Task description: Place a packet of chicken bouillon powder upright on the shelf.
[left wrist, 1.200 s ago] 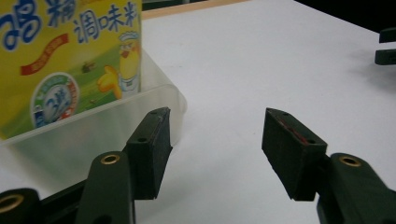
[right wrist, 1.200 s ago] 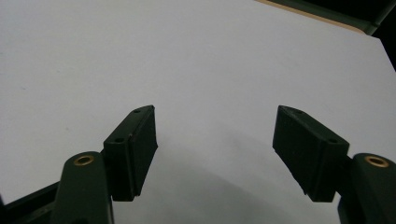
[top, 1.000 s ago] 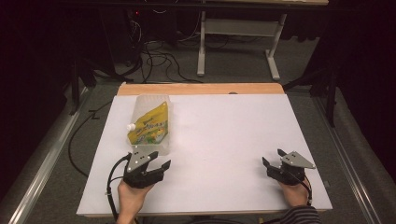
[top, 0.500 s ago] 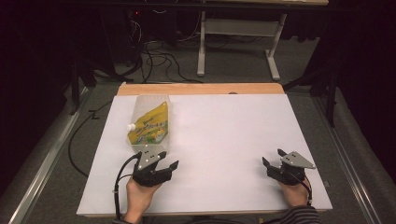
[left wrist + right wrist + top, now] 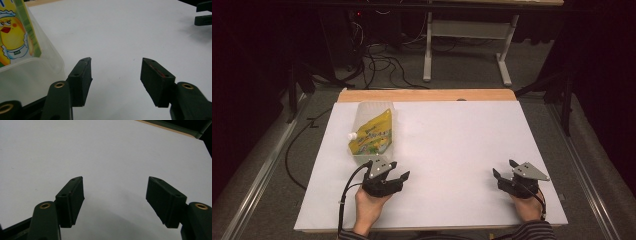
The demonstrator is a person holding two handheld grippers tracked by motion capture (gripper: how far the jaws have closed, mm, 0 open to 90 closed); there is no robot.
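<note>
Beside the clear plastic tub (image 5: 373, 131) holding a yellow spouted pouch (image 5: 371, 134), the left gripper (image 5: 398, 176), jaws wide and empty, could nudge it away; the right gripper (image 5: 503, 169) also gapes empty.

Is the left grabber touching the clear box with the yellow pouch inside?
Apart. In the left gripper view, the left gripper is open over bare table, and the clear box sits just outside its jaw.

The tub (image 5: 373, 131) at upper left looks like frosted, translucent plastic, smooth-walled, and a glossy printed yellow pouch (image 5: 372, 134) is held in it. The table (image 5: 462, 150) is covered in matt white paper, bare wood left along its far edge. Left gripper (image 5: 115, 72) pads (image 5: 81, 80): matt dark rubbery stuff.
</note>
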